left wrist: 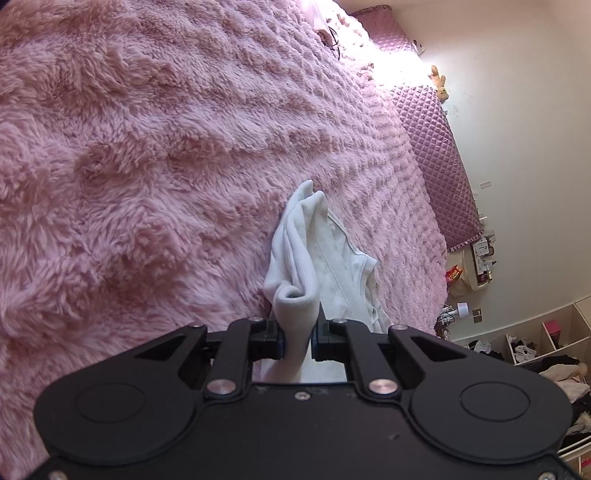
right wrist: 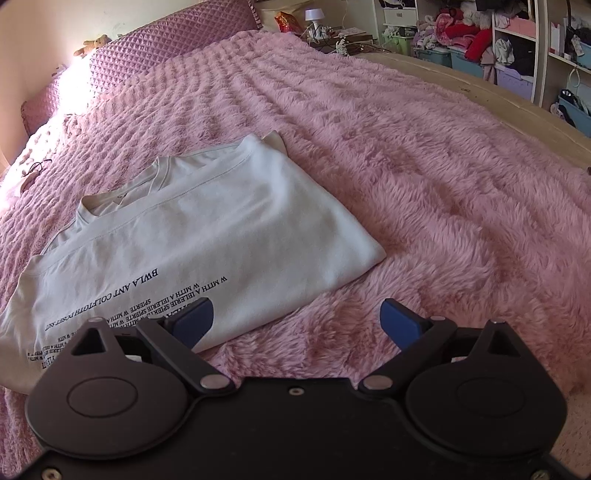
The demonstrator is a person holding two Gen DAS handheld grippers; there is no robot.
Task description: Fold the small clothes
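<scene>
A white T-shirt with black lettering (right wrist: 207, 236) lies partly folded on a fluffy pink blanket (right wrist: 424, 177). In the left wrist view my left gripper (left wrist: 298, 334) is shut on a bunched fold of the white T-shirt (left wrist: 295, 266), lifting that edge off the blanket (left wrist: 129, 166). In the right wrist view my right gripper (right wrist: 295, 321) stands open just above the shirt's near corner. Its left blue pad (right wrist: 194, 321) is over the cloth and its right blue pad (right wrist: 400, 323) is over the blanket, with nothing gripped.
A quilted purple headboard (right wrist: 166, 44) runs along the bed's far side, with a small plush toy (right wrist: 92, 44) on top. A nightstand with a white lamp (right wrist: 314, 18) and shelves of clothes and bins (right wrist: 498, 48) stand beyond the bed's beige edge (right wrist: 480, 88).
</scene>
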